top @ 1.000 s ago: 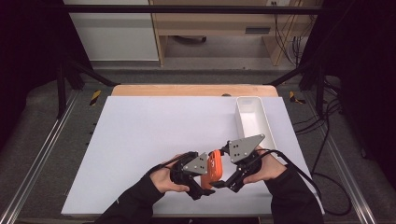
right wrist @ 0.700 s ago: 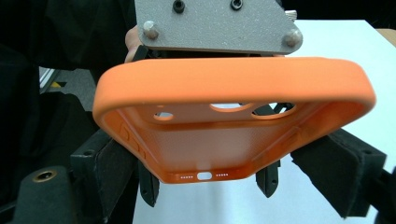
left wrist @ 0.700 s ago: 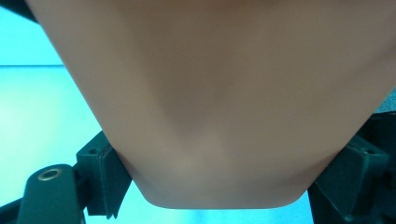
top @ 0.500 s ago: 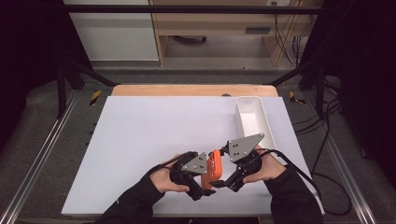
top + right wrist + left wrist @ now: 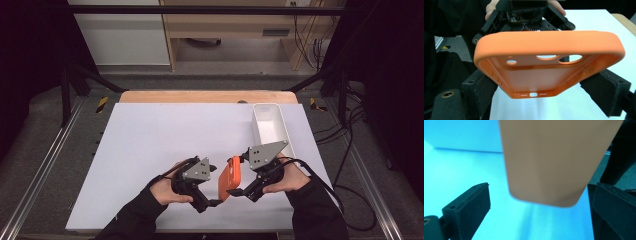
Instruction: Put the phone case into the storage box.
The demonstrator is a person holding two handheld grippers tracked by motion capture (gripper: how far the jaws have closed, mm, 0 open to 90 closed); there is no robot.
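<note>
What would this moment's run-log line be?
right gripper: shut on case | left gripper: open, fingers just opened, case between, untouched | bin: far right on table

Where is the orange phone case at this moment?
In the high view the orange phone case is held on edge above the white table's near edge, clamped in the right hand-held gripper, just beside the open left hand-held gripper.

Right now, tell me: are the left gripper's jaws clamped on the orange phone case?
No: in the left gripper view its jaws stand wide apart, the orange silicone phone case between them with neither pad pressing it.
</note>
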